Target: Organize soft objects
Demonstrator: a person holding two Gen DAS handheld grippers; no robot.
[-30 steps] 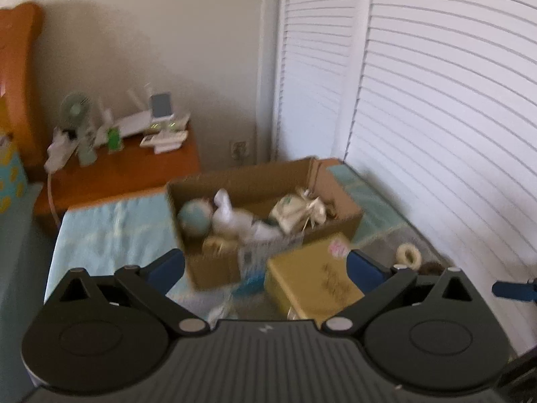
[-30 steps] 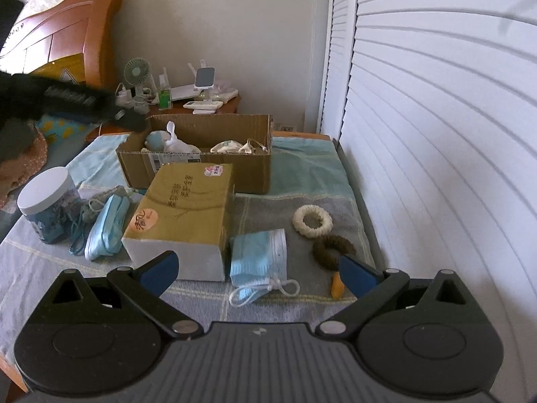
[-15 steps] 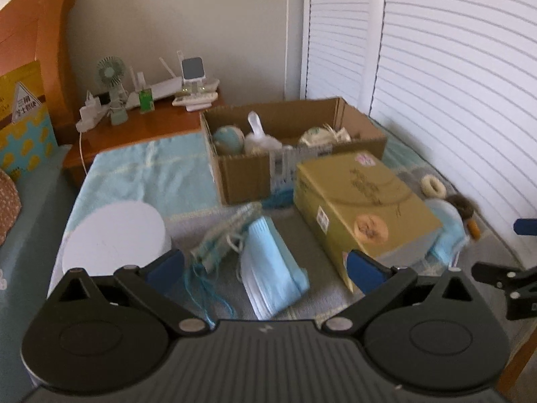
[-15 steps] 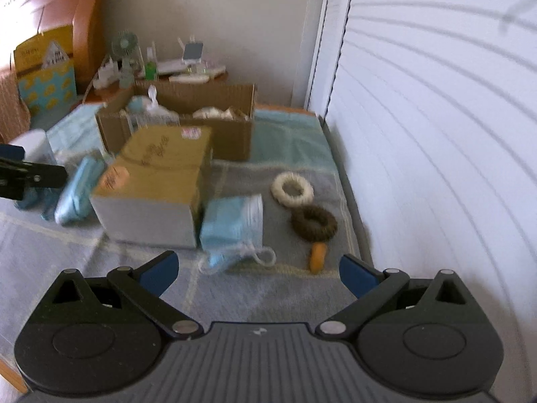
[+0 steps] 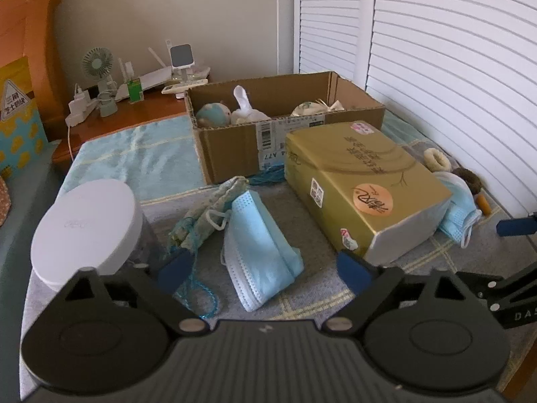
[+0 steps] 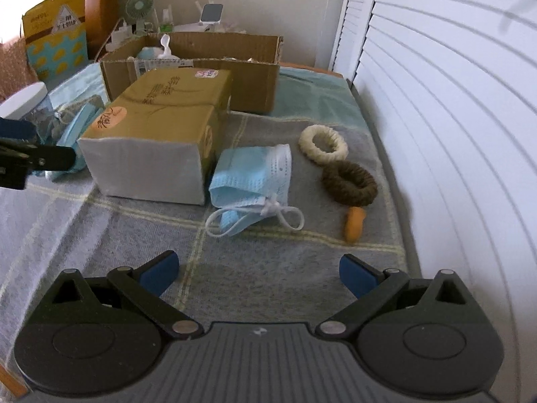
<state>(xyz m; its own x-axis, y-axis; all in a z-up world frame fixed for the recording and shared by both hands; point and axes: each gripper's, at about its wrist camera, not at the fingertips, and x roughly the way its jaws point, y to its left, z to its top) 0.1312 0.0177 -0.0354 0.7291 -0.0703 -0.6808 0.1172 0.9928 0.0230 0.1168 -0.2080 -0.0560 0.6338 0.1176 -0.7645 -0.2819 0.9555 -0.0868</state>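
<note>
Two grippers hover low over the blanket-covered bed (image 6: 134, 221), both with fingers spread wide and holding nothing, which suits an approach before any pick. Just ahead of the left gripper (image 5: 265, 270), between its fingers, lies a stack of blue face masks (image 5: 260, 245), placed where a short reach forward would bracket it; a greenish patterned mask (image 5: 208, 215) with a blue cord lies just left of that stack, and a white-lidded jar (image 5: 85, 228) stands beside the left finger. Ahead of the right gripper (image 6: 258, 273), a folded blue mask (image 6: 251, 174) with loose ear loops rests centred between its fingers, touching the corner of a gold carton (image 6: 161, 134). To the right of that mask lie a cream ring (image 6: 323, 144), a brown ring (image 6: 349, 181) and a small orange piece (image 6: 355, 224), near the bed's edge. Farther on, behind the carton, an open cardboard box (image 5: 235, 141) holds plush toys (image 5: 231, 112), so it is probably the collection point, set within reach of both sides. Beyond it, a nightstand (image 5: 161, 107) carries a small fan (image 5: 98, 67) and chargers.
</note>
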